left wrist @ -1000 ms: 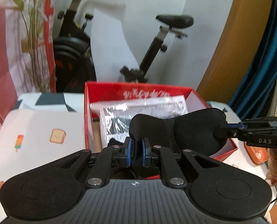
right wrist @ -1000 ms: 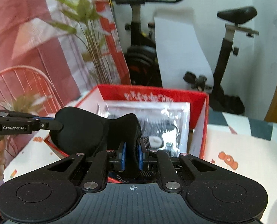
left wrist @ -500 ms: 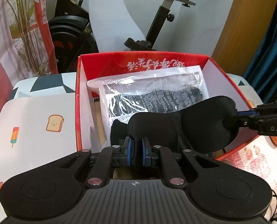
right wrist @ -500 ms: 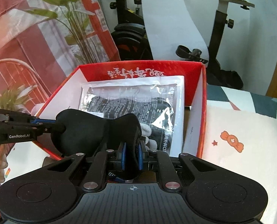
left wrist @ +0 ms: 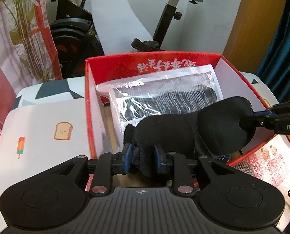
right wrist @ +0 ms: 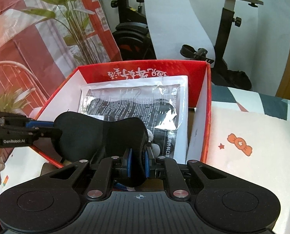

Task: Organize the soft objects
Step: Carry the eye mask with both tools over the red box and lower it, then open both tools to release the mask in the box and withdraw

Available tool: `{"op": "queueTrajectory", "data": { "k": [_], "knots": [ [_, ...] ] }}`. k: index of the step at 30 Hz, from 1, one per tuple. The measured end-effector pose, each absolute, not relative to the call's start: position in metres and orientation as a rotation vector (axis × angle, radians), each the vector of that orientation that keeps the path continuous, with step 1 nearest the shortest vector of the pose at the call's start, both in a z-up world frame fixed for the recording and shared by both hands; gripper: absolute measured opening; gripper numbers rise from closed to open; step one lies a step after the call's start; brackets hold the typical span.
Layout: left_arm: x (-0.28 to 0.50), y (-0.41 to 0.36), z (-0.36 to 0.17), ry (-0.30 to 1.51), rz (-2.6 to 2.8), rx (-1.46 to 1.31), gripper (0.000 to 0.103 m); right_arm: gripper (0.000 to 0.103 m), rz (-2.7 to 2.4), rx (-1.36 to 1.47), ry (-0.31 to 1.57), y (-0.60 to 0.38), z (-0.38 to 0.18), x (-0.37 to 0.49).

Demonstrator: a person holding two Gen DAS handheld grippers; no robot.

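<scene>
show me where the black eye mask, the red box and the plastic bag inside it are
black eye mask (left wrist: 223,124), left wrist view, on its right eye cup.
red box (left wrist: 164,64), left wrist view, on its far inner wall.
plastic bag (right wrist: 133,97), right wrist view, on its printed middle.

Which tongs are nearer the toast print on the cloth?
Left. The left tongs sit over the red box's near edge, by the toast print; the right tongs are across the box.
</scene>
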State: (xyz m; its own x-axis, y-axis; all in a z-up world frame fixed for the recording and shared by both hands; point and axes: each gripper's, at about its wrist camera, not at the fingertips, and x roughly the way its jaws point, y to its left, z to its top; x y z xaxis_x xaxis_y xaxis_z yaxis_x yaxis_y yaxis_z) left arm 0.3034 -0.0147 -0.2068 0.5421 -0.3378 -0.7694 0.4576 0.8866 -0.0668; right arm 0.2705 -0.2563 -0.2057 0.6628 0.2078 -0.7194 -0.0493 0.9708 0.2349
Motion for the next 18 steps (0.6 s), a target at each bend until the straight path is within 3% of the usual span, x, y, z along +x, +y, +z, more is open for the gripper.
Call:
{"op": "queueTrajectory", "data": {
  "k": [18],
  "knots": [
    [0.295,-0.018,-0.190,0.776,-0.414,0.139,0.027,0.012,0.133,0.263,0.861,-0.253,-0.216,0.280]
  ]
}}
